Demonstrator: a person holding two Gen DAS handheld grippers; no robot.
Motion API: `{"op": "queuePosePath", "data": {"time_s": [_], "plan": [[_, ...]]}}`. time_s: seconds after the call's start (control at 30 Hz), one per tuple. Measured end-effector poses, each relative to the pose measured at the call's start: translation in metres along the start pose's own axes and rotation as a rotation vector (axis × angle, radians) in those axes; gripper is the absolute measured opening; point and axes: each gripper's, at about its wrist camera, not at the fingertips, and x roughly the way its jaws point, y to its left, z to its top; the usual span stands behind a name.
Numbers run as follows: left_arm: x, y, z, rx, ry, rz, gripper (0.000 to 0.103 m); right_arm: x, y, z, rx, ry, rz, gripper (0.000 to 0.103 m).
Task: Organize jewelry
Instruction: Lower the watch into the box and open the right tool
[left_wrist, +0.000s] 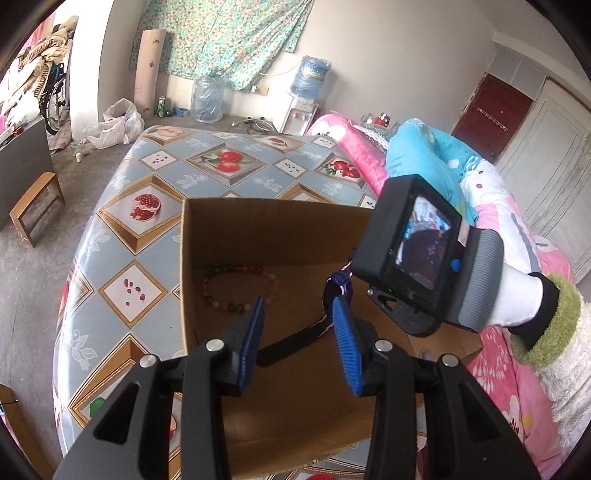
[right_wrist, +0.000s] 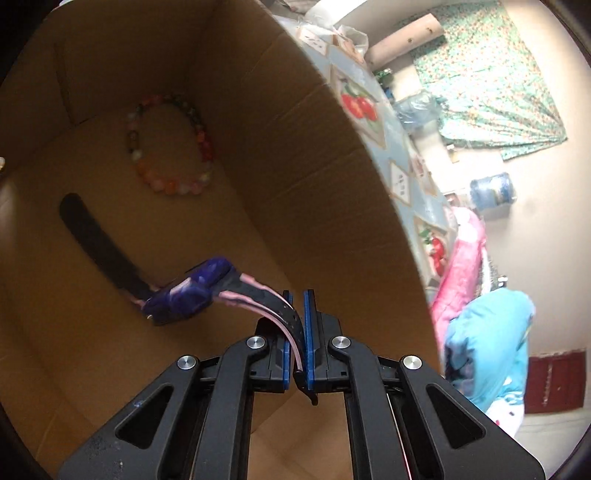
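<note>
Bracelet (right_wrist: 170, 147) and watch (right_wrist: 184, 291) lie in the box (left_wrist: 258, 229), apparently apart.

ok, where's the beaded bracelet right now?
The beaded bracelet lies flat on the floor of the cardboard box, in its far left corner in the left wrist view, beyond the watch held by the right gripper.

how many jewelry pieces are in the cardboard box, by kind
beaded bracelet: 1, lying on the box floor
watch: 1, its strap pinched by the right gripper
total: 2
</note>
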Motion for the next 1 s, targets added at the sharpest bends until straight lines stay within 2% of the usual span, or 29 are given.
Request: {"op": "queuePosePath", "data": {"time_s": [0.13,0.27,0.6,0.67,0.7,0.8,0.87,0.9,1.0], "plan": [[-0.012,-0.001,-0.003,0.017,-0.027,0.000,0.037,0.002,-0.006,-0.004,-0.007,0.017,-0.048,0.015],[-0.024,0.000,-0.006,0.024,-0.054,-0.002,0.039,-0.004,-0.012,-0.019,-0.018,0.035,-0.084,0.033],[-0.056,0.009,-0.016,0.006,-0.145,-0.018,0.041,-0.051,-0.059,-0.044,0.068,-0.021,-0.138,0.034],[-0.063,0.013,-0.019,0.007,-0.164,-0.020,0.041,-0.059,-0.071,-0.046,0.137,-0.036,-0.093,0.033],[-0.066,0.014,-0.020,0.008,-0.172,-0.019,0.041,-0.065,-0.079,-0.047,0.207,-0.044,-0.017,0.033],[-0.072,0.019,-0.026,0.007,-0.194,-0.017,0.041,-0.064,-0.074,-0.042,0.314,-0.034,0.179,0.033],[-0.075,0.022,-0.029,0.003,-0.199,-0.015,0.041,-0.054,-0.038,-0.029,0.327,0.015,0.293,0.031],[-0.075,0.024,-0.030,0.001,-0.199,-0.013,0.041,-0.043,-0.024,-0.026,0.317,0.065,0.340,0.023],[-0.078,0.031,-0.034,-0.011,-0.196,-0.001,0.041,-0.005,0.008,-0.017,0.270,0.178,0.401,0.018]]}}
